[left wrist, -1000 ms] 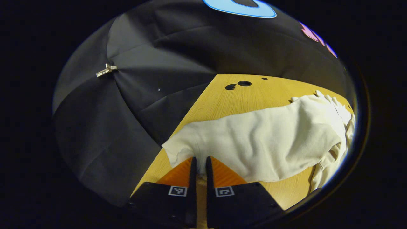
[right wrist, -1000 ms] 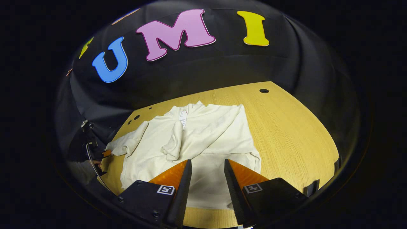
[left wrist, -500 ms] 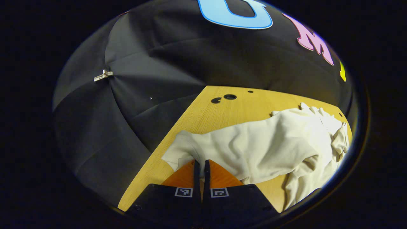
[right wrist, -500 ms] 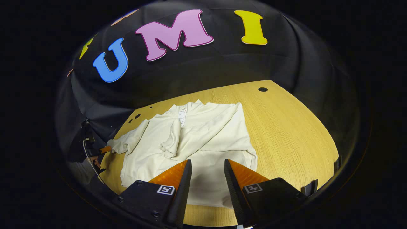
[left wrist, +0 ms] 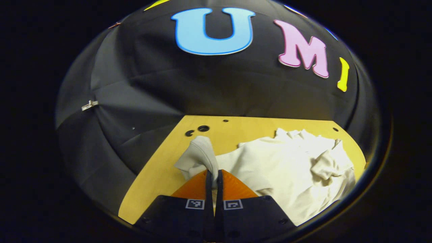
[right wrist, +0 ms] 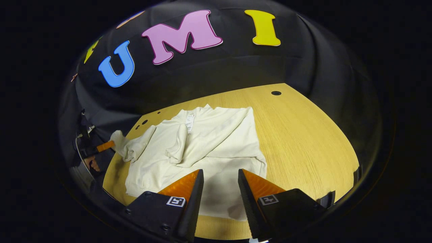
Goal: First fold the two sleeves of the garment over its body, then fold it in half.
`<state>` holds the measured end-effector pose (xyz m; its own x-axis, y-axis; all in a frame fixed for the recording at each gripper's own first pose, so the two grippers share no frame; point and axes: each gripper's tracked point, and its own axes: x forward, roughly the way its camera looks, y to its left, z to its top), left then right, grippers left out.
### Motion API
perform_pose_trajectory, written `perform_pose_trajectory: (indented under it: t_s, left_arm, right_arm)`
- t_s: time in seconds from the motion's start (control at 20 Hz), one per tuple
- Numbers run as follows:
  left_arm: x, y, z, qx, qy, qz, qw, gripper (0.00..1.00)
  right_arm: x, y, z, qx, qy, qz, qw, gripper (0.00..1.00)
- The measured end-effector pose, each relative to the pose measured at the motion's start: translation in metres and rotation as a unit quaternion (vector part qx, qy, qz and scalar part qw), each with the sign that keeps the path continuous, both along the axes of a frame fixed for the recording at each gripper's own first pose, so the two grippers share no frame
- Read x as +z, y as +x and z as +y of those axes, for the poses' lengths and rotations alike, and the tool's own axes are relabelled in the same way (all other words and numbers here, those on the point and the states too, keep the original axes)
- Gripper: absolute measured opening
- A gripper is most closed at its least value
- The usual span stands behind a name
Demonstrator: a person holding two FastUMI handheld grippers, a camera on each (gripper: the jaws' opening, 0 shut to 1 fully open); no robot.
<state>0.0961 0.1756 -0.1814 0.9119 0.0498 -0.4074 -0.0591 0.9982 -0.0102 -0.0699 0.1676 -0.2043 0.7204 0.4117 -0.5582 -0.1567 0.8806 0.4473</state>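
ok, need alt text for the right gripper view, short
A cream garment lies on a wooden table, one sleeve already folded across its body. At the left edge, the left tool pinches the other sleeve's cuff and holds it off the table. The right tool hovers open above the near hem.

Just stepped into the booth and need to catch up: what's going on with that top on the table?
A person is folding a cream garment on the wooden table. One sleeve already lies across its body. The left gripper is shut on the other sleeve, lifting it. The right gripper hovers open above the hem.
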Motion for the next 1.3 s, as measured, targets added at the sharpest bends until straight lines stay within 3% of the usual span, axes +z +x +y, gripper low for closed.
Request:
perform_pose_trajectory:
  t_s: [0.5, 1.0, 1.3]
  left_arm:
    - [0.027, 0.011, -0.156, -0.119, -0.023, -0.009, 0.993, 0.06]
    - [-0.034, 0.004, -0.285, -0.221, 0.002, 0.049, 0.974, 0.06]
    - [-0.076, 0.002, -0.31, -0.242, 0.057, 0.087, 0.965, 0.07]
  right_arm:
    - [-0.017, -0.011, -0.027, -0.026, 0.003, 0.019, 0.999, 0.63]
    - [-0.031, -0.024, -0.05, -0.045, 0.006, 0.032, 0.998, 0.63]
    - [-0.041, -0.043, -0.062, -0.061, 0.002, 0.042, 0.997, 0.64]
